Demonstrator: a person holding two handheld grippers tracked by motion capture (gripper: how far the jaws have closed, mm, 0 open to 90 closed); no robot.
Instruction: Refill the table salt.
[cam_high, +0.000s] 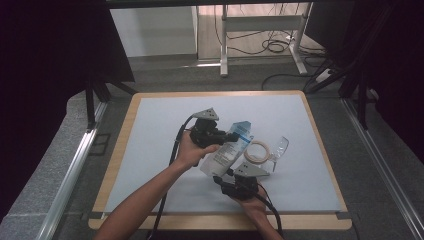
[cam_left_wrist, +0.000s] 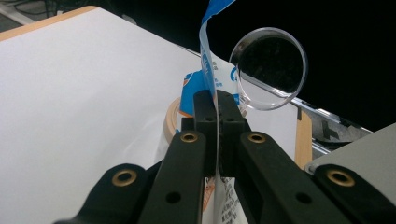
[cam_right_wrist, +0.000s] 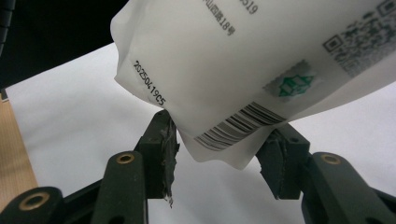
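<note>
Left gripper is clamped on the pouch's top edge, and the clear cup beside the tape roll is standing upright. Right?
Not quite. The left gripper is clamped on the pouch top edge, but the clear cup beside the tape roll lies on its side, as the left gripper view shows.

A lab-like recording room. Black curtains (cam_high: 45, 65) flank the counter (cam_high: 120, 145). Loose cables (cam_high: 272, 46) lie under a metal desk frame (cam_high: 260, 30).
</note>
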